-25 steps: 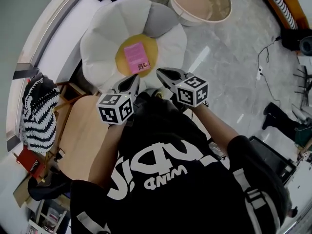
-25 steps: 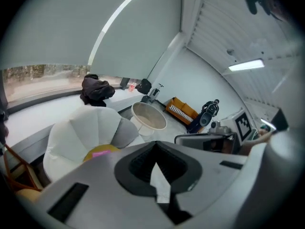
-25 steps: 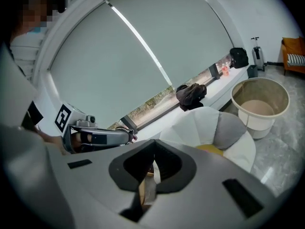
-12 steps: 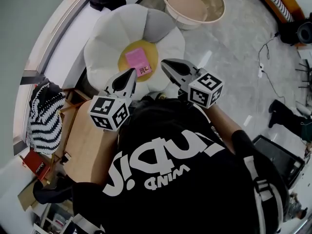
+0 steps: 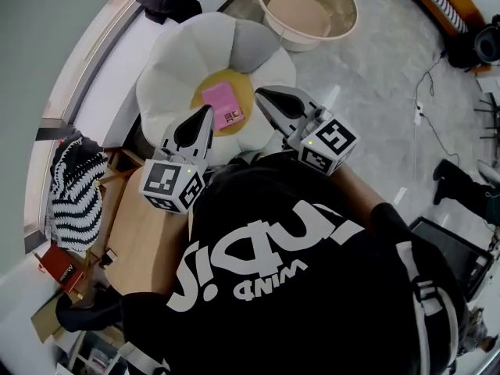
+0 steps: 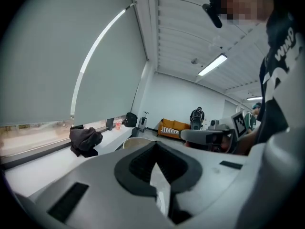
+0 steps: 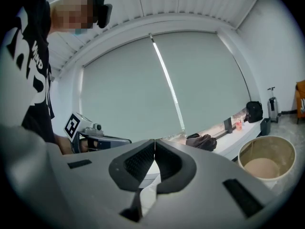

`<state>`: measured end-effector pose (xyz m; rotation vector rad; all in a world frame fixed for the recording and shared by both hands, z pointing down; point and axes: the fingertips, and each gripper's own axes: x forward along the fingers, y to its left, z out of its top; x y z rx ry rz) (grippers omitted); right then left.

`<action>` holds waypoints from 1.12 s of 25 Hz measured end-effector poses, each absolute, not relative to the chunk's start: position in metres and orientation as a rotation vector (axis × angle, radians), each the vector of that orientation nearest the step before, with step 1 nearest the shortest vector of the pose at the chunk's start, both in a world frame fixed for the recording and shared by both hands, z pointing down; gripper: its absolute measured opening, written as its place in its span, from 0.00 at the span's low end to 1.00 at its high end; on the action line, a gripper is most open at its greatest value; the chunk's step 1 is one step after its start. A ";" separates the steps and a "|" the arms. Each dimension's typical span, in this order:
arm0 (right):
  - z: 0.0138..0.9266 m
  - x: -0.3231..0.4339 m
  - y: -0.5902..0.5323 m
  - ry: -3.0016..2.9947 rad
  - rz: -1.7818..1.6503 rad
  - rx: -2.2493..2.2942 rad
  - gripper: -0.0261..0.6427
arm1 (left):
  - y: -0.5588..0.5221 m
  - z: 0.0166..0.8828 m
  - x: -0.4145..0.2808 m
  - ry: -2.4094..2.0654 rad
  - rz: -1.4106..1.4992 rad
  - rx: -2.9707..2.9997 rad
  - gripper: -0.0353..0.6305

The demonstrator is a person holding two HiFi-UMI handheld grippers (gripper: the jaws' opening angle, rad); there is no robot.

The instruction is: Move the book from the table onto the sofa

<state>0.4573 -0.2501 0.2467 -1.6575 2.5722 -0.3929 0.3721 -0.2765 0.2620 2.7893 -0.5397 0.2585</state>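
Pink book (image 5: pixel 221 100) was seen lying flat on the yellow centre of the flower-shaped sofa (image 5: pixel 178 62), left tool (image 5: pixel 208 112) and right tool (image 5: pixel 259 94) were held near it, jaws pressed together on nothing, wooden table (image 5: pixel 144 237) beside the sofa

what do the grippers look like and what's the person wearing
The left gripper and right gripper are light grey and tapered, with black ribbed pads. Each has a white cube with black square markers. The person wears a black top with white lettering.

The person's torso (image 5: pixel 297 287) hides most of the wooden table (image 5: pixel 137 233), and print on the pink book (image 5: pixel 221 101) is unreadably small.
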 end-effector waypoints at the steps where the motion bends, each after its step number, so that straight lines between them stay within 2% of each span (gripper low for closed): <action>1: 0.247 0.455 -0.250 2.594 -0.368 -1.664 0.04 | -0.276 0.260 0.371 -0.543 0.252 2.806 0.07; 18: 0.256 0.459 -0.256 2.620 -0.343 -1.665 0.04 | -0.280 0.269 0.372 -0.561 0.235 2.828 0.07; 28: 0.272 0.458 -0.255 2.653 -0.442 -1.670 0.04 | -0.284 0.268 0.363 -0.629 0.224 2.796 0.07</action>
